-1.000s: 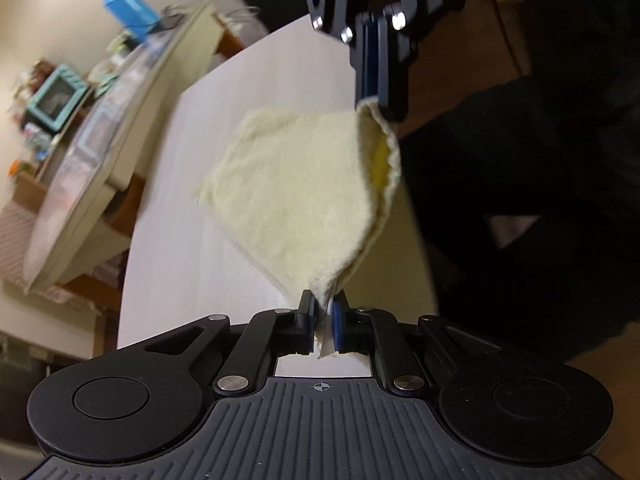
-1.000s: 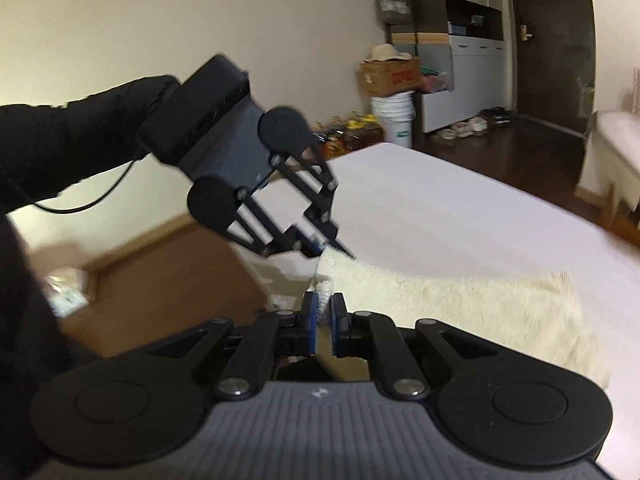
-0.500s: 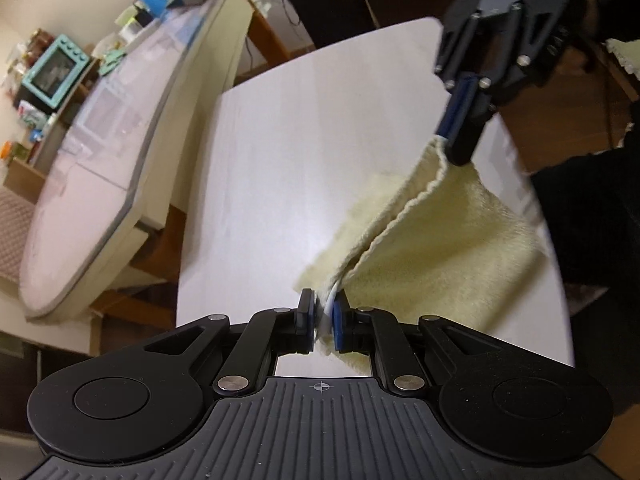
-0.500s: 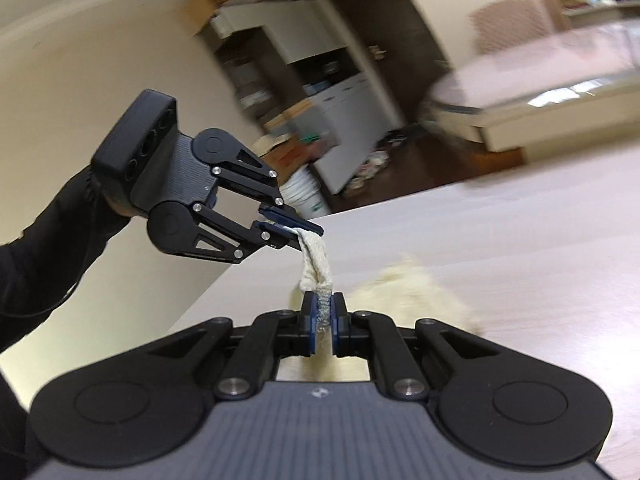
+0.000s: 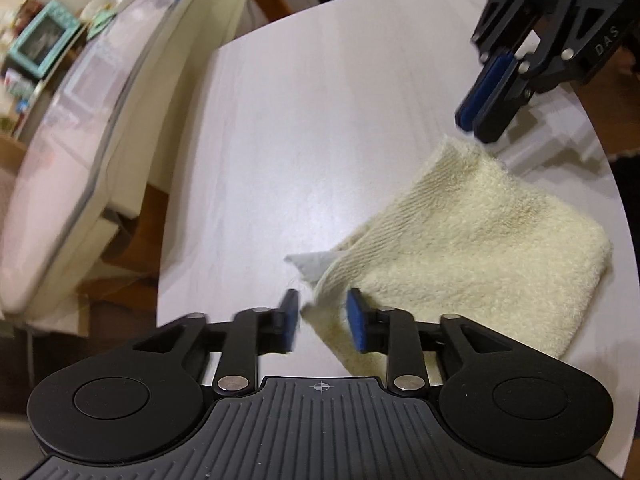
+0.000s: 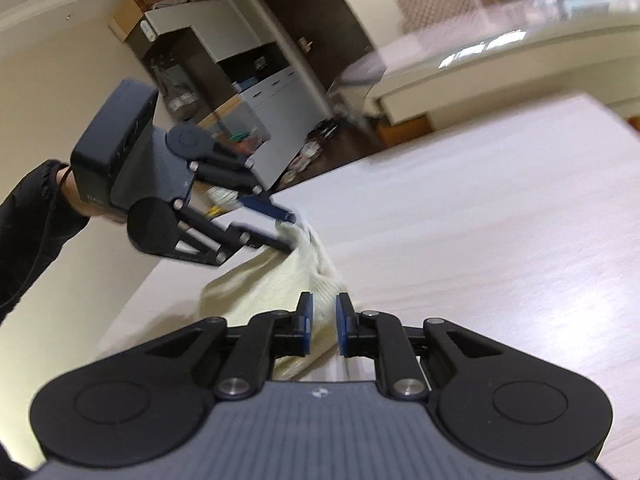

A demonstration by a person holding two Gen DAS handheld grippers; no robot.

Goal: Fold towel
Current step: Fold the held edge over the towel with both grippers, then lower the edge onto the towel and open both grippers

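A cream towel (image 5: 472, 248) lies folded on the white table (image 5: 320, 128), with a small white label sticking out at its near left corner. My left gripper (image 5: 323, 322) is open, its pads on either side of that near corner. My right gripper (image 6: 323, 328) is open over the towel's other corner (image 6: 308, 280). In the left wrist view the right gripper (image 5: 478, 120) hangs just above the towel's far corner. In the right wrist view the left gripper (image 6: 286, 232) touches the towel's far end.
A large round glass-topped table (image 5: 80, 128) stands close to the left of the white table, with a teal frame (image 5: 44, 38) and small items beyond it. The table's curved edge runs just right of the towel. Cabinets (image 6: 240, 92) and boxes stand across the room.
Both grippers swung the held towel edge over and down onto the table, then opened and let go. The towel now lies folded flat.
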